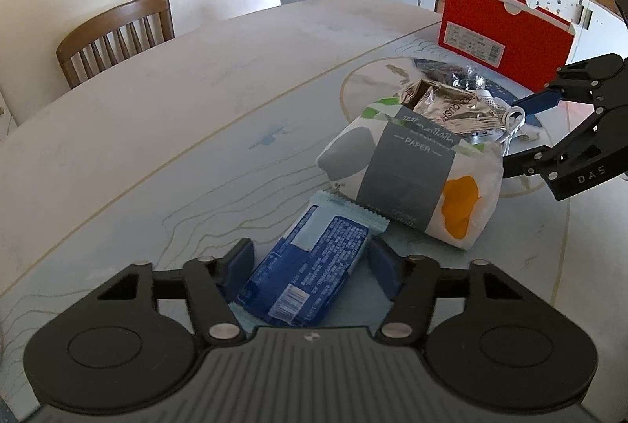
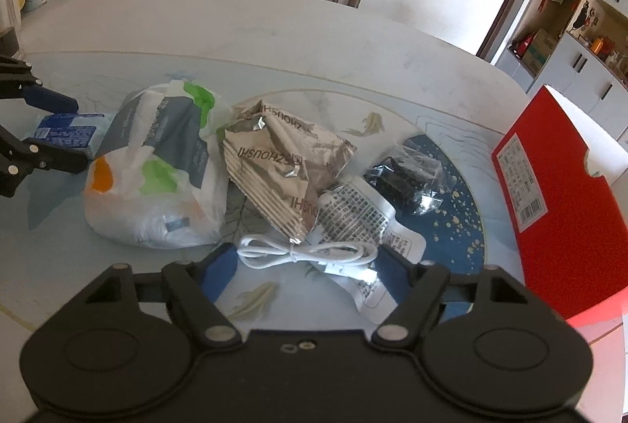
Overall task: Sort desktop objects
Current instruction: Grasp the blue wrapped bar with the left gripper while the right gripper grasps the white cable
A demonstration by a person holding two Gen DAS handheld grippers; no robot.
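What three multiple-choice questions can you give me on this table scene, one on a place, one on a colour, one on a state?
1. Where is the blue packet?
A. On the floor
B. Between the left claw fingers
C. In a drawer

2. What colour is the upright box?
A. Green
B. Black
C. Red

3. How is the white cable arranged?
A. Looped and tied in a bundle
B. Stretched out straight
C. Plugged into a wall socket

Answers:
1 B, the left wrist view shows the packet lying between the two blue-padded fingers.
2 C, its broad face is plainly red.
3 A, its loops are cinched at the middle.
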